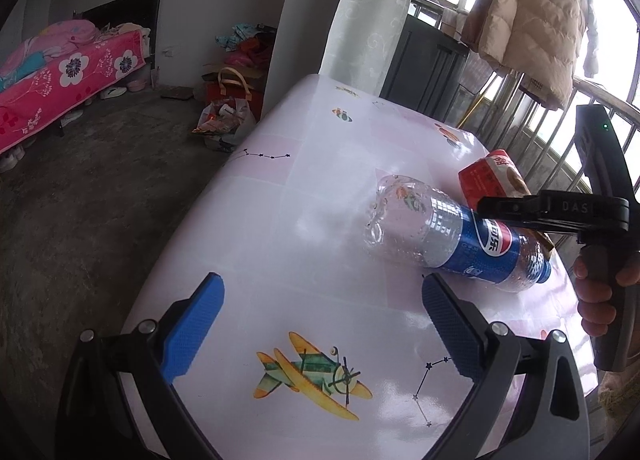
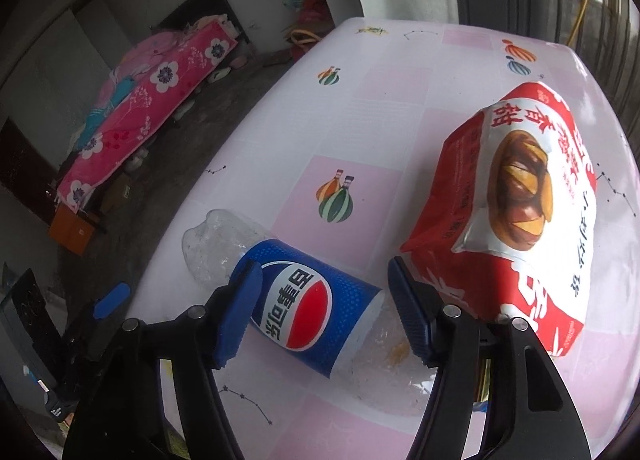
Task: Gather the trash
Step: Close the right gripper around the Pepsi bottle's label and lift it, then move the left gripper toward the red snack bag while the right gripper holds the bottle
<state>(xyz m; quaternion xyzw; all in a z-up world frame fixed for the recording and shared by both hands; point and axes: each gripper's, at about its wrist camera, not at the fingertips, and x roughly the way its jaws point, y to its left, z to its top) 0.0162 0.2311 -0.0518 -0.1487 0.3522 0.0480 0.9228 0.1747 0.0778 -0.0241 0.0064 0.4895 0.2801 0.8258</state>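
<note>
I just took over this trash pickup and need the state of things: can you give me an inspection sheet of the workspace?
Surface: glossy pink-and-white checked tablecloth with cartoon prints.
Job's things: clear empty plastic cola bottle with blue label lying on its side; red-and-white snack bag beside it.
Clutter: nothing seen on the table besides these.
Grippers: left gripper open, over bare cloth; right gripper straddling the bottle's label, pads not visibly pressing.
Cables: nothing seen.
Surroundings: bed with pink floral cover, bags on the floor, beige padded jacket hanging by the window.
</note>
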